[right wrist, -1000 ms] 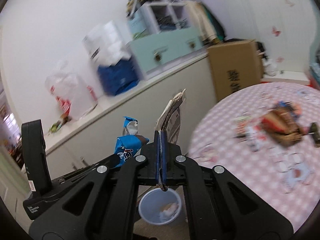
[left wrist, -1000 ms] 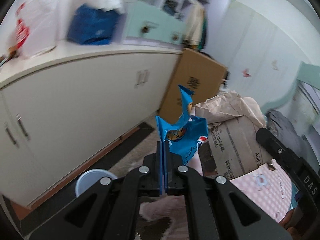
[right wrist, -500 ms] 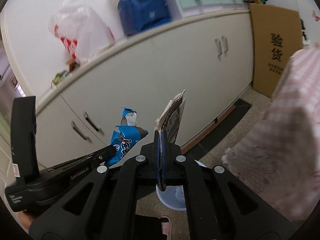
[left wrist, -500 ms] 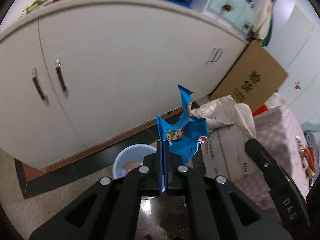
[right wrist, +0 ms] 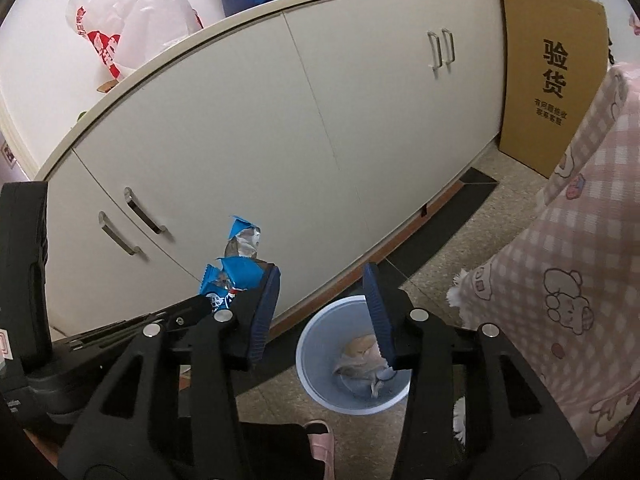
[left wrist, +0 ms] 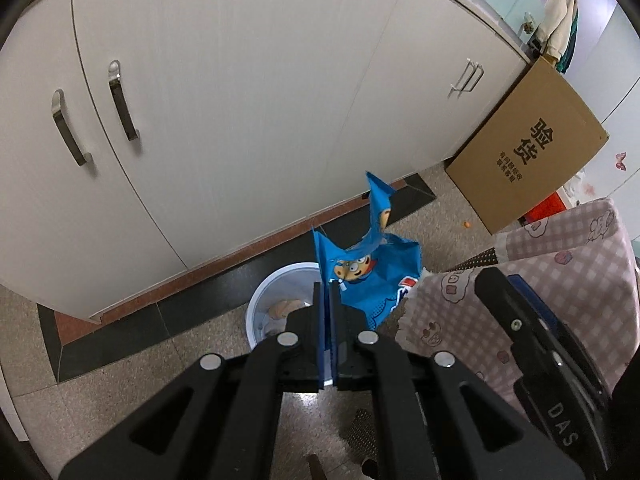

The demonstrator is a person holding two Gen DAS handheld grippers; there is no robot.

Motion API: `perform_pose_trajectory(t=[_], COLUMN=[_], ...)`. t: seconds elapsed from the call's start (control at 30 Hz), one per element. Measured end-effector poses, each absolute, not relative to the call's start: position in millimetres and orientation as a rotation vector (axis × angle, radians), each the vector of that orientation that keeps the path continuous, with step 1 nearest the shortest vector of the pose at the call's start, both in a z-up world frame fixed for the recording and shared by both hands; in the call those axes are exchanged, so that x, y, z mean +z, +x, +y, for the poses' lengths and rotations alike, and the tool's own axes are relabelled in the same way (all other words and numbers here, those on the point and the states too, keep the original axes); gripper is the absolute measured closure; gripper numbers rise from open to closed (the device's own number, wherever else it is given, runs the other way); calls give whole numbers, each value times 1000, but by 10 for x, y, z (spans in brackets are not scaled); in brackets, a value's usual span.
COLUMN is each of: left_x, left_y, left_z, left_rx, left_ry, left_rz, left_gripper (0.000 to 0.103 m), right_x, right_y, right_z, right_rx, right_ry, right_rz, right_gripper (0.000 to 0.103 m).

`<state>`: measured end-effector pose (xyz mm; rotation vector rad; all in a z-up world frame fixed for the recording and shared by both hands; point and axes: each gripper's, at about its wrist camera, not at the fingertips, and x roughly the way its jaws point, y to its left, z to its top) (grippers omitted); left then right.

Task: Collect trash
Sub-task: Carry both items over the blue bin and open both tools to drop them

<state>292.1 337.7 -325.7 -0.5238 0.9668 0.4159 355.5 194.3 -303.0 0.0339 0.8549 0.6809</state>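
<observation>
My left gripper (left wrist: 329, 288) is shut on a crumpled blue snack wrapper (left wrist: 372, 276), which sticks up from its jaws just above a pale blue bin (left wrist: 260, 300) on the floor. In the right wrist view the same wrapper (right wrist: 236, 276) shows at the left. My right gripper (right wrist: 322, 276) hangs over the bin (right wrist: 312, 344); its jaws are opening and nothing is between them. Crumpled brown paper (right wrist: 360, 352) lies inside the bin, straight below those jaws.
White cabinet doors (left wrist: 240, 100) with metal handles stand right behind the bin. A cardboard box (right wrist: 552, 80) leans at the right. A pink checked tablecloth (right wrist: 580, 260) hangs close on the right. A pink slipper (right wrist: 320, 440) shows below the bin.
Both grippers came down toward the floor and over the bin. The right gripper's jaws parted and the brown paper left them; it now lies in the bin. The left keeps the wrapper.
</observation>
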Motion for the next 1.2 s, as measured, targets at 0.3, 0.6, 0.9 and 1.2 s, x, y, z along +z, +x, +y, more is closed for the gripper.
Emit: perform_pose_trajectory(t=[0.3,0.6,0.9,1.2], left_x=[-3291,-3378,-3799,-3413], left_y=[3029,3168,3337,3206], left_z=[3296,3234,3190,3096], left_rx=[405,398,382,413], left_ry=[-495,-486,-516,-485], left_rz=[987,1020,1129,1041], left_gripper=[98,91,54,47], right_x=[-3032,-3004,-3207,-3078], right_y=[3534,3557,3639,3606], right_z=[1806,1643,1564,1426], right_rx=[641,593,569,568], right_ry=[37,59,66,80], right_rz=[844,810,851,834], right_gripper=[56,52,51,51])
